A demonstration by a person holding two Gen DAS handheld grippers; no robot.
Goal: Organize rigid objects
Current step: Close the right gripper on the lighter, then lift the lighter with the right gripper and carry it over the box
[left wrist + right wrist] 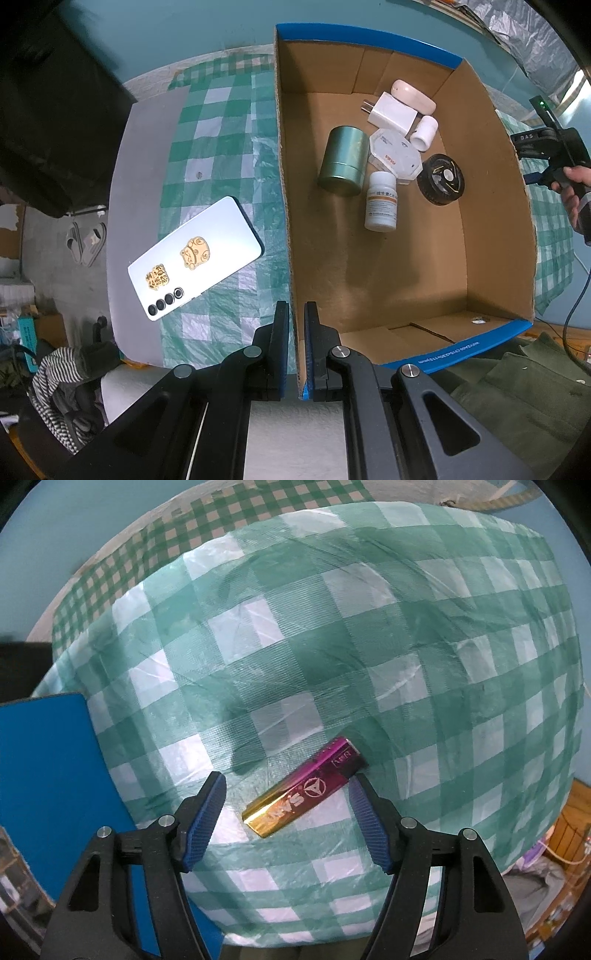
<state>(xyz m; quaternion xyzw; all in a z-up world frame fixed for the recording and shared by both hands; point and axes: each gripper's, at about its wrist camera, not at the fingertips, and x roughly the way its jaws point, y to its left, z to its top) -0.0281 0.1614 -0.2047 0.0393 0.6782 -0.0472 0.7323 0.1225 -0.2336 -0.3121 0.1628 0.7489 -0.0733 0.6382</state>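
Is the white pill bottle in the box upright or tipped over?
Tipped over. The white pill bottle lies on its side on the cardboard box floor, label facing up, beside the green tin.

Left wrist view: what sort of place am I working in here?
Probably a lived-in room at home, not a lab: a green-and-white checked plastic tablecloth covers the table, grey slippers lie on the floor, and striped clothing is heaped nearby beside the open cardboard box.

I'm looking into a lived-in home: slippers on the floor, striped clothes heaped by the surface's edge, gingham cloth.
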